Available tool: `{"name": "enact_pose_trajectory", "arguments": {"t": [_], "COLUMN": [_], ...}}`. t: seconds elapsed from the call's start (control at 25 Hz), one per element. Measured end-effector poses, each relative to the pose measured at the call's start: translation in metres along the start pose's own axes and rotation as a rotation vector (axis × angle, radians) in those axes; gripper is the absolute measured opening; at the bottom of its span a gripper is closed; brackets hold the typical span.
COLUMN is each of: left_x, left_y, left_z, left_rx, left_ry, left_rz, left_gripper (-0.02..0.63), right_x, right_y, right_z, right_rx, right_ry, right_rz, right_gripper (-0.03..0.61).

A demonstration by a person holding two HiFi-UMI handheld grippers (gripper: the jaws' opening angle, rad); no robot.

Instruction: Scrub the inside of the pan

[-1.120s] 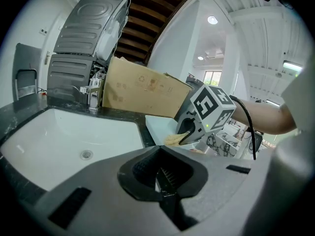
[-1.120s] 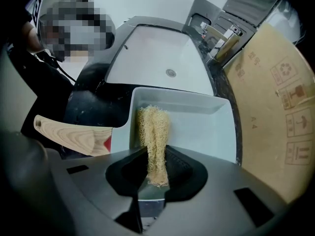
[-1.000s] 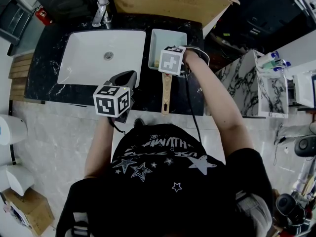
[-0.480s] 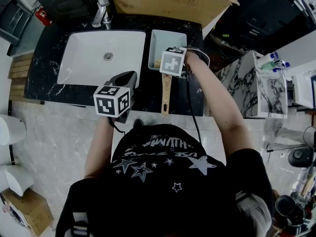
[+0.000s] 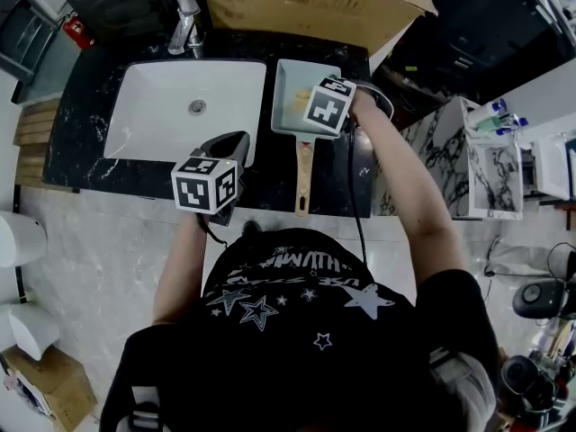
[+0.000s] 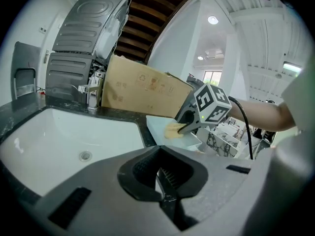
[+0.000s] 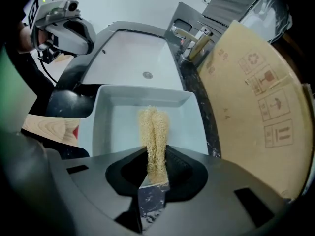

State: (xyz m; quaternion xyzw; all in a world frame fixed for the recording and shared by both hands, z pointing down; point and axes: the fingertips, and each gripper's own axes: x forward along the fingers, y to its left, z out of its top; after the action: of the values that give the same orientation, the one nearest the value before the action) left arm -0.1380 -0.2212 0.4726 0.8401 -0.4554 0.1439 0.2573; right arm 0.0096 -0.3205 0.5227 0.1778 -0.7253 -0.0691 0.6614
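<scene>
**Over the pan, scrubber loaded and the free hand nowhere near**

Right of the sink (image 5: 184,106), on the dark counter (image 5: 90,88), sits the pale rectangular pan (image 5: 281,97), its wooden handle (image 5: 304,174) pointing back toward the person and reaching close to the counter's front edge. The right gripper (image 7: 153,181) is over it, jaws pinched tight on one end of a straw-coloured fibrous scrubber (image 7: 153,132). The rest of the pad sticks out ahead over the pan floor. Whether the tip is actually pressing on the floor, I can't say from these views.

The left gripper (image 6: 165,181) hangs out front near the sink's near edge, well apart from the pan. Its jaws are closed together with nothing between them.

Now the worry. Nothing is steadying that pan. The handle is free, so a firm scrubbing stroke could shove the whole pan along the smooth stone or swing it round on the counter. With the handle so near the front, a pull toward the person looks the riskiest direction.

Second concern: the scrubber is soft and gripped only at its end. Lean on it and it may buckle sideways or work loose from the jaws, and then bare gripper could meet the pan floor. Light strokes, I'd judge, or bring the left gripper across to the handle.
</scene>
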Motion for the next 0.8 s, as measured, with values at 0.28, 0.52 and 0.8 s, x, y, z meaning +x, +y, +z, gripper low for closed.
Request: {"name": "enact_pose_trajectory", "arguments": {"t": [0.28, 0.52, 0.8], "left_x": [0.005, 0.012, 0.017], "left_y": [0.008, 0.013, 0.015], "left_z": [0.004, 0.01, 0.01], "left_rx": [-0.008, 0.001, -0.004], "left_ry": [0.01, 0.014, 0.02], "left_rz": [0.002, 0.007, 0.006], "left_gripper": [0.008, 0.008, 0.008], "right_x": [0.016, 0.029, 0.04], "right_y": [-0.05, -0.064, -0.073], "right_z": [-0.001, -0.004, -0.015], "right_rx": [-0.01, -0.039, -0.047], "right_ry": [0.036, 0.064, 0.087], "right_rz": [-0.179, -0.218, -0.283], "right_gripper": [0.081, 0.081, 0.081]}}
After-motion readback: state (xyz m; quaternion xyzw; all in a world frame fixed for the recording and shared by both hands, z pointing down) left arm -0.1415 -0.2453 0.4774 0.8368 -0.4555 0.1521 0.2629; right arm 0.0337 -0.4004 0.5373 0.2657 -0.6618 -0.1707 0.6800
